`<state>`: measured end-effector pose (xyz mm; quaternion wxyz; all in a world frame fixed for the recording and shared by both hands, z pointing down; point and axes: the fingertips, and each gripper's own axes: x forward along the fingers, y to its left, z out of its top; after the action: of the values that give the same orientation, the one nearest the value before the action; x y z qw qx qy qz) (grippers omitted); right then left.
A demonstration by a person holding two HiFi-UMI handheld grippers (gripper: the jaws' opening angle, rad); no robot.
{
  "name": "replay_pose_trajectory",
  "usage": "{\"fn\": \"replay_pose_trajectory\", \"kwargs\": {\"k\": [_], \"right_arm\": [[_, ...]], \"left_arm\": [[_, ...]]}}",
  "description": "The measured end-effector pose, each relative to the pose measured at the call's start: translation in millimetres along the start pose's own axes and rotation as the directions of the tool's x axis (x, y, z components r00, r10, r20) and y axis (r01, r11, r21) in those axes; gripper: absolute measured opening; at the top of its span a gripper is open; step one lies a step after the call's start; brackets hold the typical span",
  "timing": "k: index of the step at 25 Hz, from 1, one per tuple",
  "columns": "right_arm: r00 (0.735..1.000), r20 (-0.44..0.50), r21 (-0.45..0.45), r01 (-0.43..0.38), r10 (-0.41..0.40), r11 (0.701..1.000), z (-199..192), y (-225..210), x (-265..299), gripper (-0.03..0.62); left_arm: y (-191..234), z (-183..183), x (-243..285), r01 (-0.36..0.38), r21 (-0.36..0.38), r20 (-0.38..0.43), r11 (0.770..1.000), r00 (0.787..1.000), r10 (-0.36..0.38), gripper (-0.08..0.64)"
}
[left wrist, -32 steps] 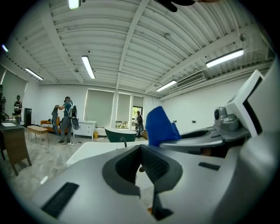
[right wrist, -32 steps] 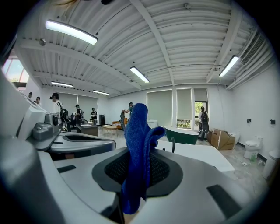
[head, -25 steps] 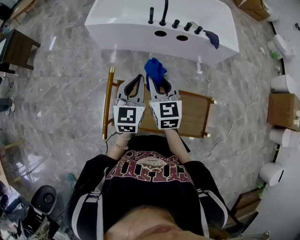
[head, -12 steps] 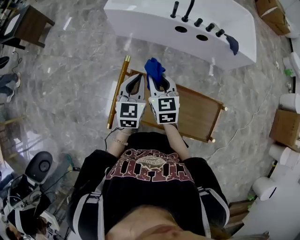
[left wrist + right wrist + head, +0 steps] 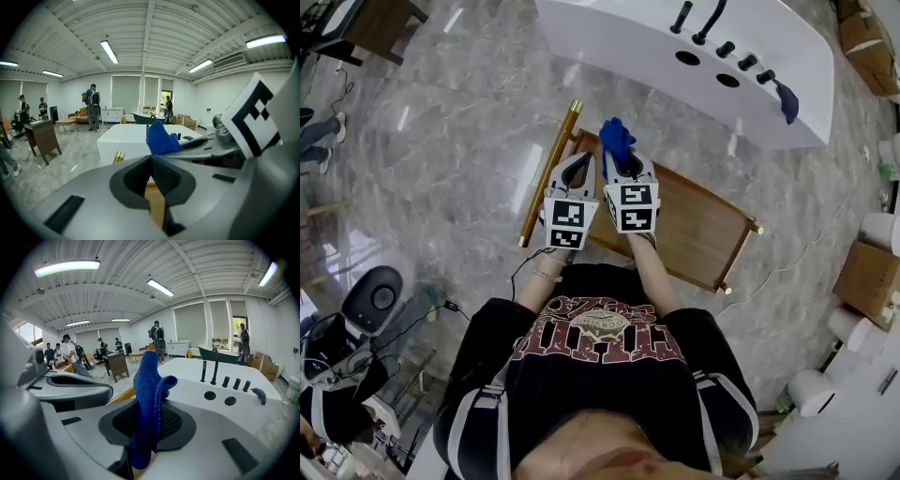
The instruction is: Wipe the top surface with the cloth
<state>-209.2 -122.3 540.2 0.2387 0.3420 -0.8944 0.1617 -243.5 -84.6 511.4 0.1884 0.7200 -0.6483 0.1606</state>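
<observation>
Item, nearest: left gripper [image 5: 578, 161], jaws closed together with nothing between them, held just beside the right one. Item: right gripper [image 5: 625, 167], jaws clamped on the blue cloth [image 5: 616, 139], which stands up out of them in a loose fold and hangs in the air, apparently touching no surface. Item, below both: wooden table [image 5: 698, 230] with a brass rail [image 5: 547, 176] along its left end; the grippers sit over that end and most of the top lies bare to the right. Item, farther: white tub [image 5: 619, 37] with black taps [image 5: 705, 21] and two holes in its deck. Item, farthest: a second dark blue cloth [image 5: 787, 99] draped on the tub's right end. Progress, as judged: cloth in hand, so the pick-up is done; no wiping contact shows, and neither top bears a visible wipe mark. Which top is meant, table or tub, cannot be told; the whole wipe appears to remain.
</observation>
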Motion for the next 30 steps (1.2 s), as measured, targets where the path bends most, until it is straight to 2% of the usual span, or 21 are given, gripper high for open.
{"fn": "replay_pose_trajectory", "kwargs": {"k": [7,11,15,22,26,30], "right_arm": [[0.996,-0.075,0.011,-0.048,0.048,0.999,-27,14,38,0.089],[0.989,-0.12,0.062,-0.077,0.084,0.995,-45,21,61,0.089],[0.98,-0.174,0.095,-0.081,0.097,0.992,-65,23,83,0.089],[0.957,-0.266,0.109,-0.086,0.113,0.99,-92,33,114,0.088],[0.952,-0.286,0.123,-0.079,0.112,0.989,-101,37,123,0.089],[0.946,-0.306,0.161,-0.058,0.106,0.985,-113,35,131,0.087]], "left_arm": [[4,-44,7,0.004,-0.047,-0.084,0.999,0.996,-0.008,0.048],[12,-70,8,-0.011,-0.087,-0.123,0.996,0.992,0.001,0.048],[18,-98,10,-0.027,-0.073,-0.157,0.997,0.987,0.015,0.048],[15,-152,13,-0.028,-0.165,-0.258,0.986,0.966,-0.015,0.048],[11,-169,15,-0.009,-0.112,-0.296,0.994,0.955,-0.025,0.048],[4,-182,22,0.01,-0.152,-0.306,0.988,0.95,-0.057,0.048]]}}
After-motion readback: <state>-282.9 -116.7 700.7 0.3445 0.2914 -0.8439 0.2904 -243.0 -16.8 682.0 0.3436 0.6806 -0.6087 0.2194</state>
